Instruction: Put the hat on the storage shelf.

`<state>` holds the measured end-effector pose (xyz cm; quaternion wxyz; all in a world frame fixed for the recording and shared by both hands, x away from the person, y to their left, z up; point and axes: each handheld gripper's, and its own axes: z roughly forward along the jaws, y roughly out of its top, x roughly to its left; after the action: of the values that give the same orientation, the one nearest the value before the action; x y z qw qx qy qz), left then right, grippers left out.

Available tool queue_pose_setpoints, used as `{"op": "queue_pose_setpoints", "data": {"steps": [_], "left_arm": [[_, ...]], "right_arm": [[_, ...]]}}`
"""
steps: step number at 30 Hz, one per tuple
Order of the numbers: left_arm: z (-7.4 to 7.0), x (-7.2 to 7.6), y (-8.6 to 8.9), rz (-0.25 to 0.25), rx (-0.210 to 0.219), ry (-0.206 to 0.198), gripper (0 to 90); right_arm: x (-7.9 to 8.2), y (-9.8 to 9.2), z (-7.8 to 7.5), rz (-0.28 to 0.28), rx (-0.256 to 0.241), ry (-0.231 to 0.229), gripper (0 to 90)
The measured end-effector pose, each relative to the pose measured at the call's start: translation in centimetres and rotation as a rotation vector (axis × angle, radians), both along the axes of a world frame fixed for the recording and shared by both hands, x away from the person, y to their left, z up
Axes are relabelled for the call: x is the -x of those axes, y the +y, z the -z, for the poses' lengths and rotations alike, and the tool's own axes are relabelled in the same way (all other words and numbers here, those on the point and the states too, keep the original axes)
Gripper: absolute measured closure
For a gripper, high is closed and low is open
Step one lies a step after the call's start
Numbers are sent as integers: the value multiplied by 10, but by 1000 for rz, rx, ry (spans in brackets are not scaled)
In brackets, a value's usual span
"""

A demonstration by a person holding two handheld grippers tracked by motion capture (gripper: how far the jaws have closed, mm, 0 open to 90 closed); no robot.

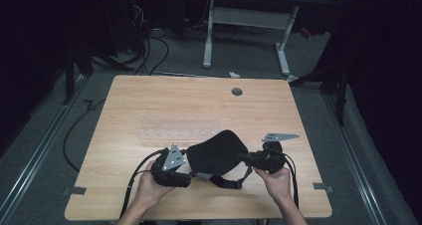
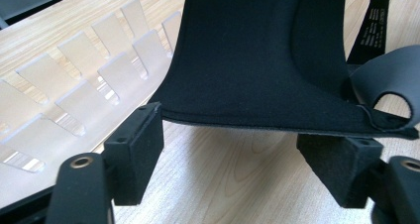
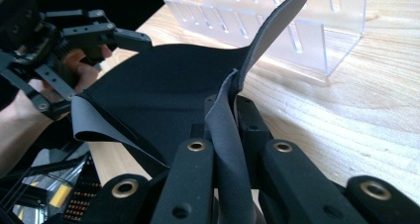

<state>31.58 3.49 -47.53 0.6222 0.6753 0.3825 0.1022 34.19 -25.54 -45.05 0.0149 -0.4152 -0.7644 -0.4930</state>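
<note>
A black soft fabric piece (image 1: 219,150) with a grey inner side and a strap loop (image 1: 225,181) is held up just above the wooden table (image 1: 149,100), near its front middle. My right gripper (image 3: 230,110) is shut on the fabric's right edge, and the pinched flap (image 3: 277,21) stands up between the jaws. My left gripper (image 2: 237,157) is open at the fabric's left side. The lower hem of the fabric (image 2: 257,50) hangs just above the gap between its pads (image 2: 136,149). From above, the left gripper (image 1: 189,177) and right gripper (image 1: 245,158) face each other across the fabric.
A clear acrylic slotted rack (image 1: 174,134) lies flat just behind the fabric, close to both grippers (image 2: 74,100) (image 3: 297,30). A round cable hole (image 1: 237,91) sits at the table's far side. Beyond the table are a white desk frame (image 1: 249,21) and floor cables.
</note>
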Motion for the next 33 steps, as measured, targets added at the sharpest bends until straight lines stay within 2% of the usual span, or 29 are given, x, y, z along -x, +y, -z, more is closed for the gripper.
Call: {"op": "queue_pose_setpoints", "data": {"steps": [3,8,14,18,19,20,21,22,24,26,28,33], "left_arm": [[1,0,-2,0,-13,0,299],[2,0,-5,3,-24,-2,321],[0,3,-7,9,-40,-37,340],[0,2,-7,-1,-43,-38,347],[0,3,-7,-1,-48,-44,357],[-1,5,-6,19,-42,-45,427],[-3,7,-7,43,-19,-44,427],[-3,8,-8,53,-28,-48,433],[-1,10,-13,55,-64,-72,439],[0,8,-15,53,-52,-60,446],[-1,8,-13,50,-58,-58,466],[-2,10,-12,74,-66,-60,587]], "right_arm": [[1,-1,-2,-6,1,-10,865],[1,-1,-3,-8,5,5,865],[4,-2,-6,-6,-3,-2,865],[3,0,-6,-4,3,-3,865],[3,1,-5,-7,1,-6,865],[3,1,-5,-11,-5,-2,865],[3,1,-5,-11,-5,-2,865],[2,2,-5,-20,-18,3,865],[1,9,-6,-27,-10,-3,865],[0,11,-7,-30,-11,-9,865],[0,12,-7,-31,-21,-4,865],[-2,14,-3,-36,-40,5,856]]}}
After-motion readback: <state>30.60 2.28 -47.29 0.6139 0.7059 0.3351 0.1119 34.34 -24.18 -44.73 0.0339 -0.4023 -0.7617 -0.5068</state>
